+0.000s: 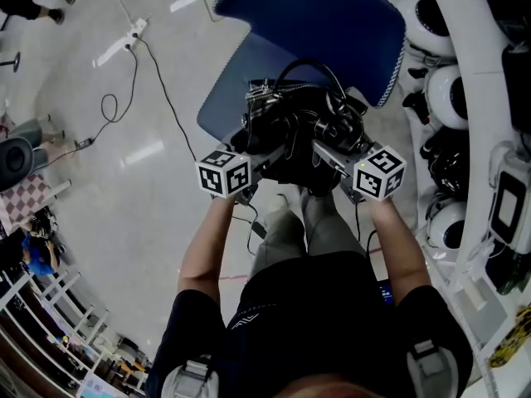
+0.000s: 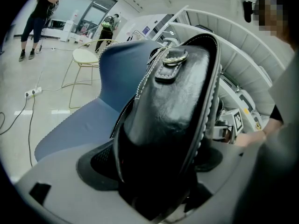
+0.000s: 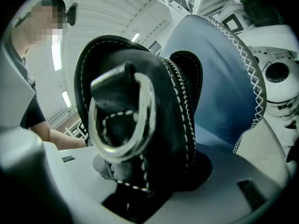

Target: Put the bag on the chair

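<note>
Checking bag [image 1: 299, 131] pose. Which way does it run?

B: Long axis runs side to side in the head view. It's upright, with a D-ring [image 2: 176, 55] at each end. Left gripper [image 2: 156, 167] is clamped on one end and right gripper [image 3: 154, 171] on the other, jaws wide around the leather.

A: Where is it?

B: Over the front of the blue chair [image 1: 332, 23] seat, backrest beyond it.

A: Room?

B: Pale glossy floor [image 1: 124, 164], white power strip [image 1: 137, 30] with a black cable [image 1: 166, 98]. White robot shells [image 1: 448, 98] just right of the chair. A wire-frame chair [image 2: 86, 62] and people [image 2: 39, 17] far back in the left gripper view.

A: Blind spots?

B: Bag underside is hidden, so I can't tell if it touches the seat. Chair legs are out of sight. Gripper contact faces are mostly buried behind the bag.
</note>
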{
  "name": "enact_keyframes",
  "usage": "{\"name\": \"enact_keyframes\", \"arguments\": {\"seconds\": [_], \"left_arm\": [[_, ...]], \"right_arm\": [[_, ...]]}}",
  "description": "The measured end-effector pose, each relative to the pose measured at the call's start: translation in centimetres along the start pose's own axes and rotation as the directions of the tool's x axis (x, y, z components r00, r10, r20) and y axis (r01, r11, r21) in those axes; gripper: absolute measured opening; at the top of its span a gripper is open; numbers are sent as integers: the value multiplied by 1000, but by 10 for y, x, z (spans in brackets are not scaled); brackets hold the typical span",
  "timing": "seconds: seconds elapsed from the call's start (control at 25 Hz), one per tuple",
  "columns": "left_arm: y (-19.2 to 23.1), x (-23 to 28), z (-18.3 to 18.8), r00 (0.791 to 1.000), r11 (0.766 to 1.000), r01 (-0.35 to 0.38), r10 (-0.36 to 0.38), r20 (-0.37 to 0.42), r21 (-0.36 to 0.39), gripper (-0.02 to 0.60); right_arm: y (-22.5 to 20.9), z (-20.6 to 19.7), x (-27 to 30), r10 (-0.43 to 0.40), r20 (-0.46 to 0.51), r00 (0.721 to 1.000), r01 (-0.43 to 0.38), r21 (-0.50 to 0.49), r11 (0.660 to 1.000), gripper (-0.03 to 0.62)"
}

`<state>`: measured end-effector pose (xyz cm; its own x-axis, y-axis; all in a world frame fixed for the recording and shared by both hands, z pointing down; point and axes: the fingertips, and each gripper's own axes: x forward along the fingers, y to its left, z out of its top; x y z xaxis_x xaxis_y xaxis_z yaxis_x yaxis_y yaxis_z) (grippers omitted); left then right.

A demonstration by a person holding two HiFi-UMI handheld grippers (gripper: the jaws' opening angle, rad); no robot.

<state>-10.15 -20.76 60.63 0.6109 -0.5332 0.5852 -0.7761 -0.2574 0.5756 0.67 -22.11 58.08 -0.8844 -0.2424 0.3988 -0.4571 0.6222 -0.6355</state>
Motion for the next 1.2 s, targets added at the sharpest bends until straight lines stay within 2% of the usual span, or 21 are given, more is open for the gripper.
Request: {"name": "enact_keyframes", "arguments": {"seconds": [0.36, 0.88, 1.2], "left_arm": [[25, 22, 4, 1000, 1000, -6, 6, -15, 11, 443], [53, 51, 16, 998, 998, -21, 24, -51, 66, 443], [65, 65, 5, 997, 998, -31, 34, -62, 61, 443]], "right_arm": [[-26, -3, 22, -24, 14, 1000, 24, 17, 1000, 253], [-61, -6, 46, -58, 53, 997, 55, 54, 997, 262], [-77, -20, 54, -69, 41, 997, 66, 70, 995, 268]]}}
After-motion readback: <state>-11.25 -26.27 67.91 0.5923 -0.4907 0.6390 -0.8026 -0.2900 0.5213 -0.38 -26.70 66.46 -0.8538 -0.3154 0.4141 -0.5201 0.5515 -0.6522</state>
